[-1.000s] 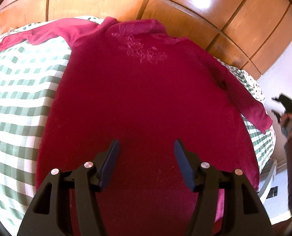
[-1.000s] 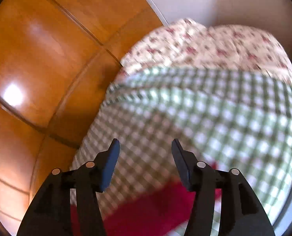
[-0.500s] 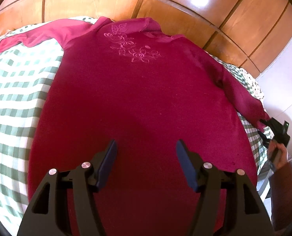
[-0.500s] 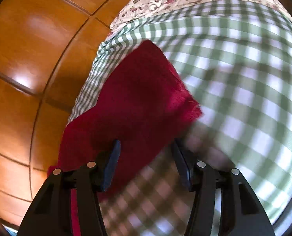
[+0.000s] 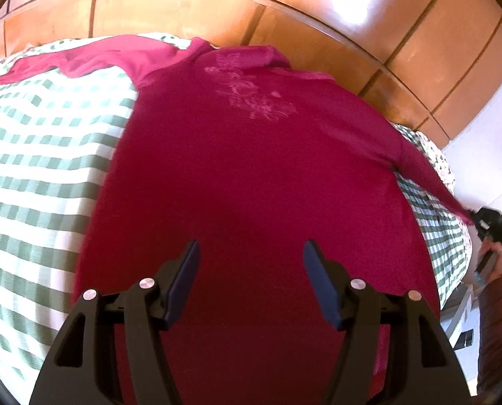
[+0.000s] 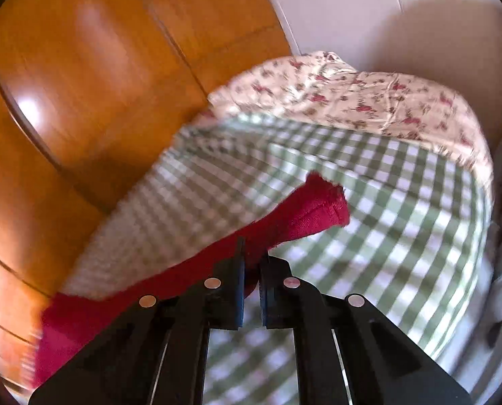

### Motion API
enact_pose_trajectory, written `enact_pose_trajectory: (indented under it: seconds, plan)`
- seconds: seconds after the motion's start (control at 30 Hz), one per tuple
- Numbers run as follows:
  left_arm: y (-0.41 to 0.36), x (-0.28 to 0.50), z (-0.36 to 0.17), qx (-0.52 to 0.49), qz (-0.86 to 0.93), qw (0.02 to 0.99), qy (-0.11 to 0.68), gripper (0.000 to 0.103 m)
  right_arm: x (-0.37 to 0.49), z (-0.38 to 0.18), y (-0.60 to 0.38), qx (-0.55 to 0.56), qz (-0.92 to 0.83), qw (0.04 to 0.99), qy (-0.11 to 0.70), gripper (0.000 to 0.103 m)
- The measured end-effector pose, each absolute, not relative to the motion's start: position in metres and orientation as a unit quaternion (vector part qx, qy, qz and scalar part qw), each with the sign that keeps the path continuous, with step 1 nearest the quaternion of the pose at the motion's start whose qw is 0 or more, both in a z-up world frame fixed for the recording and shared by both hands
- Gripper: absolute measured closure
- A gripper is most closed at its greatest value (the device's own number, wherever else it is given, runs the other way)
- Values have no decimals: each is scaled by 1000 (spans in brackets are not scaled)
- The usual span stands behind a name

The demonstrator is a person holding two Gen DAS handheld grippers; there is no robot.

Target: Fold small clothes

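Note:
A magenta long-sleeved sweater [image 5: 251, 168] with flower embroidery on the chest lies flat, front up, on a green-and-white checked bedspread [image 5: 31, 155]. Its left sleeve [image 5: 65, 59] stretches to the far left. My left gripper [image 5: 249, 256] is open and empty, hovering over the sweater's lower body. My right gripper [image 6: 252, 263] is shut on the right sleeve [image 6: 305, 216] near its cuff and holds it lifted off the bedspread [image 6: 402, 236]. The right gripper also shows in the left wrist view [image 5: 492, 224] at the far right, with the sleeve pulled taut towards it.
Glossy wooden panels [image 5: 217, 3] run behind the bed. A floral sheet [image 6: 369, 101] covers the bed's right end, beside a white wall [image 6: 352, 10]. The bed's edge drops off at the right.
My right gripper came down over the sleeve cuff, closed on it and lifted it. The sleeve is now pulled straight. My left gripper stayed open over the sweater's body.

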State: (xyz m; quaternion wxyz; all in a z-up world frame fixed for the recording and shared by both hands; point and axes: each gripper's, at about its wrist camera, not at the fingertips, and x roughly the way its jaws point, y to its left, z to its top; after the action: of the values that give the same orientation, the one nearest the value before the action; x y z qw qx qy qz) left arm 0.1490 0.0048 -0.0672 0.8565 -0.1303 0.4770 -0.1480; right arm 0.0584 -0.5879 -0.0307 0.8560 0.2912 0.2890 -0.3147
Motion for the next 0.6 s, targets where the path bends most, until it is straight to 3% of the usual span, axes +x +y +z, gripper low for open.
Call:
enact_pose_trajectory:
  seconds: [0.13,0.23,0.3,0.33,0.37,0.6]
  plan:
    - [38,150,-60,-136,-120,868,463,37,92,-64,-578,211,-341,843,358,97]
    - [70,156,-54,-131,-82,879,452,31,85,-82,-578,225,-348,823,389,94]
    - [98,165,-53,-136,-47,881,451,30,79,-81,-578,241,-350,822,379,73]
    - [116,171,-54,-140,-17,881,452,29,77,-78,-576,243,-350,824,373,45]
    - [133,178,-55,-144,7,880,452,29,71,-73,-569,242,-350,829,362,33]
    - [250,217,-63,-238,137,860,431,29,73,-35,-494,207,-297,873,327,27]
